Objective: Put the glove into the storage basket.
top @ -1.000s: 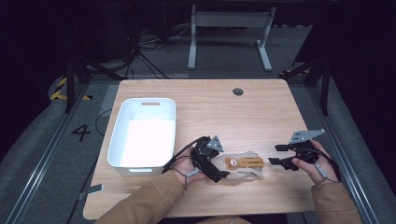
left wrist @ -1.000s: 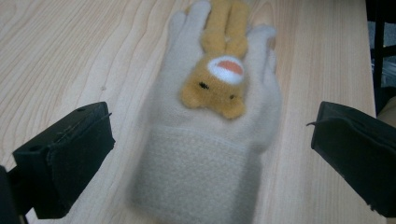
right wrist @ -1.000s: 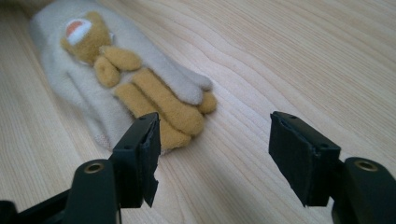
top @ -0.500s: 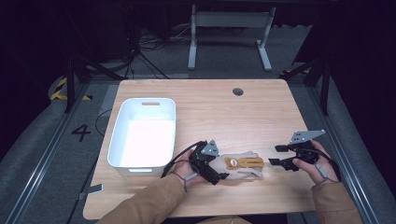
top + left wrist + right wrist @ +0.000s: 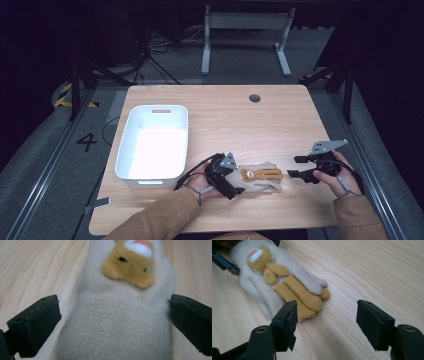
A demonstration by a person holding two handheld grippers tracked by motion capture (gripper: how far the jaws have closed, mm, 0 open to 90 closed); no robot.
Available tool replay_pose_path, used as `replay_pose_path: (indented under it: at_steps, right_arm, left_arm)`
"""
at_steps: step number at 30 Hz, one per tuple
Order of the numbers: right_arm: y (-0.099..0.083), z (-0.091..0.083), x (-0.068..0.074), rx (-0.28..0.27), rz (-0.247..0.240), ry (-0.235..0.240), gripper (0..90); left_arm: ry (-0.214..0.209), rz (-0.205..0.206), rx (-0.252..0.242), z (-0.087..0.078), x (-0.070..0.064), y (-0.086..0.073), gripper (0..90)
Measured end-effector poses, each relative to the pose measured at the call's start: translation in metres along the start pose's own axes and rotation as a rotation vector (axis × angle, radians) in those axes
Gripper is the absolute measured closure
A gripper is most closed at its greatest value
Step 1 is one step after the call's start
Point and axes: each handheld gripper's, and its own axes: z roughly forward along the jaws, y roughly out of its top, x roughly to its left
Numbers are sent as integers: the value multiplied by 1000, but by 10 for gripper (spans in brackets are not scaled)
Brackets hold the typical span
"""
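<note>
A cream fleece glove (image 5: 261,180) with a tan bear on its back lies flat on the wooden table (image 5: 225,120) near the front edge, fingers pointing right. My left gripper (image 5: 236,181) is open, and its jaws straddle the glove's cuff (image 5: 117,325), one on each side. In the left gripper view the left gripper (image 5: 115,315) has the bear's face just beyond it. My right gripper (image 5: 295,167) is open to the right of the glove. In the right gripper view the right gripper (image 5: 329,320) has its left jaw beside the glove's fingertips (image 5: 312,302), with bare wood between the jaws.
A white plastic bin (image 5: 123,150) stands on the table's left half, close to my left hand. A round cable hole (image 5: 255,98) sits near the far edge. Floor rails and a metal stand lie beyond the table.
My left gripper has shifted slightly left and toward the near edge at the glove's cuff. The right gripper and the glove have stayed about where they were.
</note>
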Motion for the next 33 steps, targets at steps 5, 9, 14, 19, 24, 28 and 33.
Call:
replay_pose_path:
  at_steps: [5,9,14,19,24,28,33]
  right_arm:
    - [0,1,0,2,6,1,341]
    - [0,2,0,1,4,2,341]
    - [-1,2,0,-1,1,3,341]
    - [-3,1,-1,0,12,-2,341]
    - [-4,1,-1,3,14,-1,340]
    - [-6,1,-2,4,21,-2,339]
    - [-7,-1,-2,-3,22,-5,339]
  left_arm:
    - [-8,17,30,4,-3,2,0]
    - [-1,44,68,9,-5,5,0]
    - [11,49,83,11,-6,5,2]
    - [39,66,88,12,-9,6,20]
    - [36,68,81,11,-9,7,85]
    - [60,50,63,10,-10,10,236]
    - [73,41,66,7,-10,12,412]
